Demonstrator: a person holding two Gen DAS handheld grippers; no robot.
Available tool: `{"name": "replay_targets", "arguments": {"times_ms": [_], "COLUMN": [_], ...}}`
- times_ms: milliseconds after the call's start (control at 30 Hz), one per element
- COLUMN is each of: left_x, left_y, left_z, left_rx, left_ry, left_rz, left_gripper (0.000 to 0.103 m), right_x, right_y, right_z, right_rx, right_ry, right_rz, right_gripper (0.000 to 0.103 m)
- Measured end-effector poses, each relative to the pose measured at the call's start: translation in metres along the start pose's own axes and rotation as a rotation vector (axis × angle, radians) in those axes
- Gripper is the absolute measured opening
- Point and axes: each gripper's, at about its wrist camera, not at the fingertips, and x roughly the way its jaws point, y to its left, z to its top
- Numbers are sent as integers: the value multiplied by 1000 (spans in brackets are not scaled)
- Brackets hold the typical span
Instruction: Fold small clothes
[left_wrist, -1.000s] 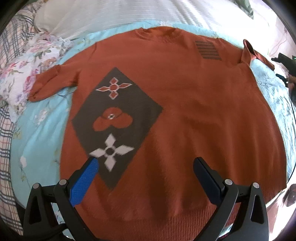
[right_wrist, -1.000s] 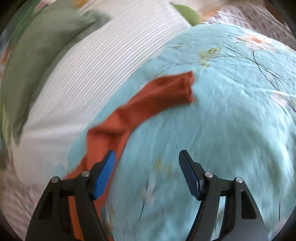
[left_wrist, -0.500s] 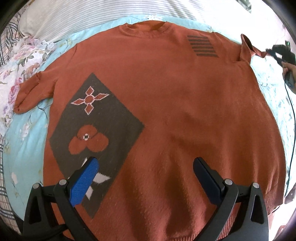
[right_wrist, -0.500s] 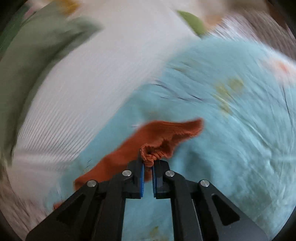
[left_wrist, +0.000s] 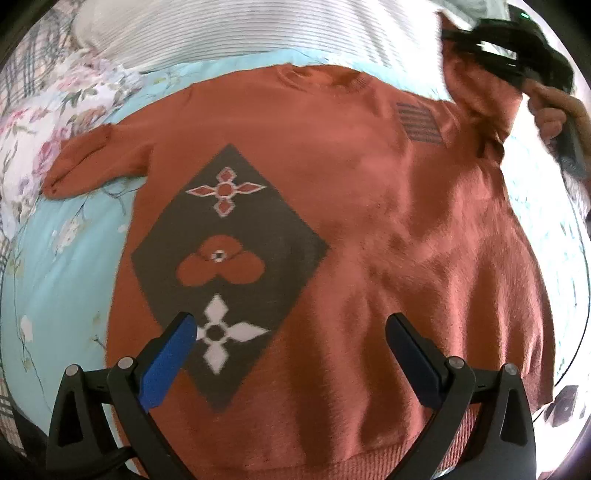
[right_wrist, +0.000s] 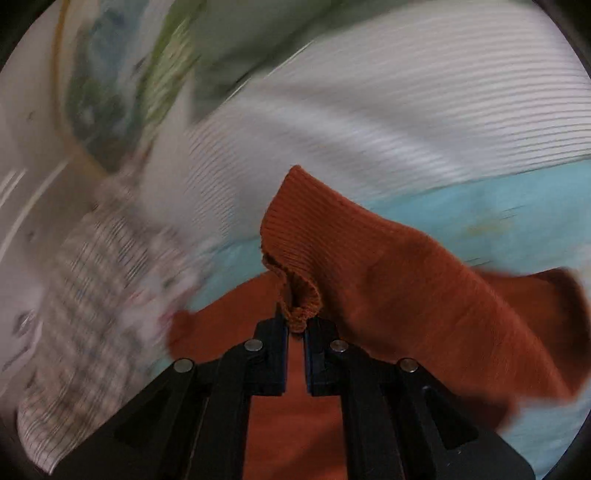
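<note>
Clamped tight on the ribbed cuff of a rust-orange sleeve, the right gripper, with the knit bunched between its blue pads and the sleeve lifted clear of the bed. Held by a hand at the far right edge of the left wrist view, blurred. Hovered above the near hem with jaws wide apart and nothing between them, the left gripper.

Spread front-up and mostly flat across a pale blue floral bedsheet, the orange sweater, collar toward the far side. Lay stretched out to the far left, the other sleeve, flat on the sheet. Beyond the collar, a white striped pillow.

Judged as the first fold: right sleeve picked up for carrying inward over the chest. Called for next, most likely, a sweep of that cuff leftward across the body and a release with the sleeve lying straight; a free left gripper for pinning the body or taking the far-left sleeve.

No brand, label or readable writing found. Only knitted motifs: a dark diamond panel with three flower-like shapes, and a small patch of dark stripes near the right shoulder.
</note>
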Motion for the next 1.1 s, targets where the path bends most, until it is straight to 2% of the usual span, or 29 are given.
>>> {"name": "replay_targets", "arguments": {"times_ms": [133,300,367,533,567,600,633,667,700,733,867,967,1000,1067,1100], "left_x": [-5,1,3,10,13,16,21,24,29,38,73,112,129,150,163], "left_y": [23,52,61,77,79,81,82,83,83,84,90,96,98,98,97], "left_z": [0,7,12,39,46,54,65,73,84,101,149,195,214,230,238], "left_rx": [-46,-106,-125,-140,-142,-146,-146,-146,-143,-132,-107,-116,-118,-128,-129], "left_ry": [-15,-25,-32,-78,-84,-90,-101,-111,-123,-128,-124,-53,-26,17,52], "left_rz": [-22,-48,-63,-92,-102,-112,-129,-137,-140,-144,-175,-284,-326,-368,-407], "left_gripper": [102,102,101,101,101,101,101,101,101,101,101,98,95,82,70], "right_x": [73,160,188,219,220,217,213,205,198,188,127,82,70,43,34], "right_y": [51,80,86,74,73,69,66,70,74,76,65,48,43,30,25], "right_z": [-25,-70,-85,-95,-96,-95,-94,-92,-93,-93,-89,-97,-100,-109,-113], "right_rx": [-40,-31,-28,4,26,42,51,49,42,32,37,71,82,123,139], "right_ry": [132,282,324,368,381,385,386,380,366,342,231,162,144,100,81], "right_rz": [130,195,183,90,91,100,104,105,111,118,119,100,85,58,49], "right_gripper": [8,8,8,12,15,20,38,63,72,77,77,77,77,77,77]}}
